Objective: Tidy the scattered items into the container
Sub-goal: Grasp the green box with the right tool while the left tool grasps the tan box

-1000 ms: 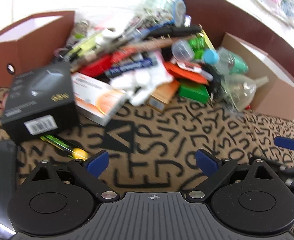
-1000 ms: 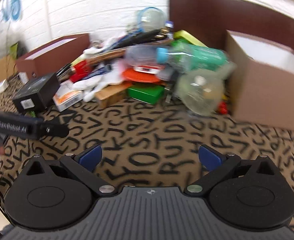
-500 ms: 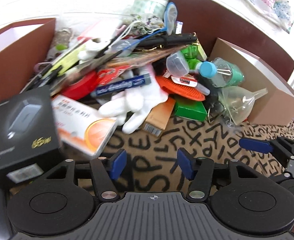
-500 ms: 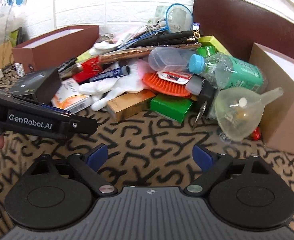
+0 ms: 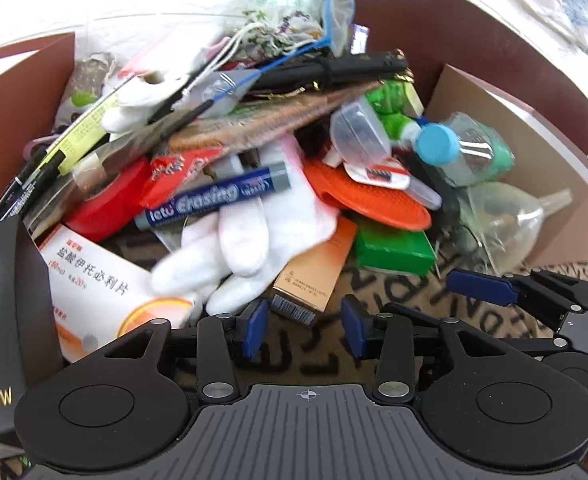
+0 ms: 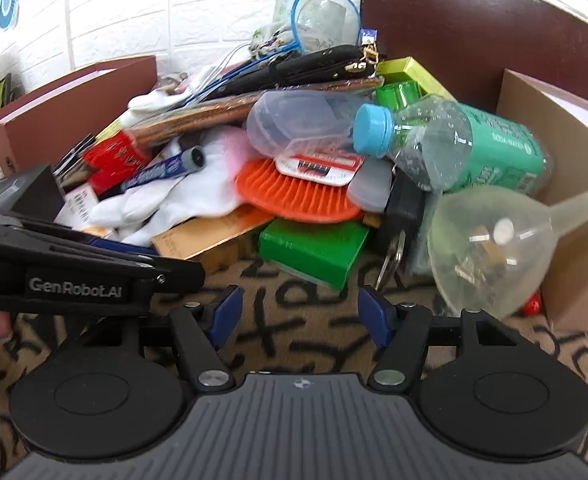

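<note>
While both sets of jaws have just been narrowing with nothing between them, the left gripper (image 5: 301, 330) faces the orange carton (image 5: 314, 270) just ahead, the right gripper (image 6: 297, 316) the green box (image 6: 314, 250). Advance squarely, clamp the near end, avoiding the white glove (image 5: 246, 240).

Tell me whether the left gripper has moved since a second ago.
Yes. The left gripper has come forward toward the pile: the tan box now lies just beyond its fingers, which have been closing on nothing.

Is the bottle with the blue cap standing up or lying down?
Lying down. The bottle rests sideways on the pile, its blue cap pointing left.
</note>
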`<state>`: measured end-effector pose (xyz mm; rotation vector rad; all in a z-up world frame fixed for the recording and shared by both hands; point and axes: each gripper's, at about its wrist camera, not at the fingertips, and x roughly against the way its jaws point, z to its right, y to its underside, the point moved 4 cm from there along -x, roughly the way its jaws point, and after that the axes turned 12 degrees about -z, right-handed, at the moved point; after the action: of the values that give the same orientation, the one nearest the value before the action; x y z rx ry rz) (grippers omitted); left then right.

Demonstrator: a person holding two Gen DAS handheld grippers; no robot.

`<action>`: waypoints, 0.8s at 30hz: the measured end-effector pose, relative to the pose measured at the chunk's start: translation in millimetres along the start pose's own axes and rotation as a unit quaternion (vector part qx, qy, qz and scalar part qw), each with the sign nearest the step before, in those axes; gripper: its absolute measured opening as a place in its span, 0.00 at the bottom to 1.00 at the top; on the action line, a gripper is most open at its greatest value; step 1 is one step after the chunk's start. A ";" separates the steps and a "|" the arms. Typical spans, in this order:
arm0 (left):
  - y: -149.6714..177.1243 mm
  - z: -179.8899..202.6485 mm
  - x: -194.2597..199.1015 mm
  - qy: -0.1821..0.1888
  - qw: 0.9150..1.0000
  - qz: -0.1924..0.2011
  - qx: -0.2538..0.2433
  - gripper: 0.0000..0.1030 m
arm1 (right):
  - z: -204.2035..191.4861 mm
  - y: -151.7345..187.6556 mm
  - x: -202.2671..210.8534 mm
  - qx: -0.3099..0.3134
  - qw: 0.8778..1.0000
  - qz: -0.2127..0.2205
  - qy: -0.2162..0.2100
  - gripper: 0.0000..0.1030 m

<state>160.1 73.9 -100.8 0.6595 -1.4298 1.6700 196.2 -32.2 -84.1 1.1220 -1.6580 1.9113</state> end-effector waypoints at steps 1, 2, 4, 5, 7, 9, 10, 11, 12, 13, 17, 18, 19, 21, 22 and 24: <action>-3.2 -1.3 -0.9 -0.001 1.000 0.002 0.002 0.58 | 1.0 -2.5 -2.8 -0.002 1.000 0.003 0.004 0.67; -6.4 -1.6 -2.0 -0.004 1.000 0.003 0.002 0.60 | 2.5 -5.2 -5.8 -0.005 1.000 0.004 0.002 0.67; -12.2 -2.1 -4.9 -0.008 1.000 0.004 0.000 0.63 | 4.6 -10.0 -11.8 -0.014 1.000 0.003 0.003 0.70; -15.0 -3.0 -6.4 -0.009 1.000 0.007 0.001 0.66 | 5.3 -11.8 -14.2 -0.019 1.000 0.004 0.004 0.72; -19.6 -4.0 -8.4 -0.011 1.000 0.011 -0.001 0.67 | 6.9 -14.2 -17.1 -0.029 1.000 0.006 0.002 0.72; -23.7 -4.7 -12.0 -0.009 1.000 0.012 -0.003 0.68 | 7.7 -16.4 -20.1 -0.034 0.999 0.008 0.003 0.73; -25.4 -4.4 -13.7 -0.009 1.000 0.012 -0.006 0.70 | 8.0 -17.5 -22.4 -0.037 0.999 0.007 0.003 0.73; -26.8 -3.0 -15.4 -0.009 1.000 0.011 -0.012 0.69 | 8.6 -18.2 -25.1 -0.041 0.999 0.005 0.004 0.72; -27.8 -1.1 -17.3 -0.011 1.000 0.009 -0.021 0.68 | 9.2 -18.4 -28.0 -0.045 0.999 0.000 0.003 0.71; -28.3 1.1 -18.8 -0.014 0.999 0.008 -0.031 0.60 | 9.8 -17.8 -30.1 -0.046 0.999 -0.003 0.005 0.69; -25.3 5.2 -17.4 -0.001 0.999 0.001 -0.043 0.40 | 9.3 -13.7 -26.5 -0.037 0.999 -0.004 0.007 0.66; -22.9 5.5 -16.4 0.001 0.999 0.000 -0.042 0.38 | 9.4 -11.7 -24.7 -0.037 0.999 -0.006 0.006 0.66; -19.6 6.4 -15.0 0.001 0.999 0.000 -0.043 0.37 | 8.9 -9.1 -22.2 -0.035 0.999 -0.008 0.005 0.66; -11.3 9.0 -11.5 -0.003 0.999 -0.002 -0.047 0.34 | 6.4 -3.0 -16.0 -0.028 1.000 -0.011 0.005 0.66; -6.4 10.7 -9.1 -0.003 0.999 -0.004 -0.050 0.33 | 5.0 1.3 -12.1 -0.025 1.000 -0.013 0.003 0.66; 3.8 13.9 -4.7 0.001 0.998 -0.014 -0.053 0.31 | 1.9 11.8 -3.4 -0.019 1.000 -0.017 0.000 0.65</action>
<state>157.8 59.3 -103.7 0.6142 -1.4910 1.5613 190.4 -36.0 -94.4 1.1297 -1.6573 1.8505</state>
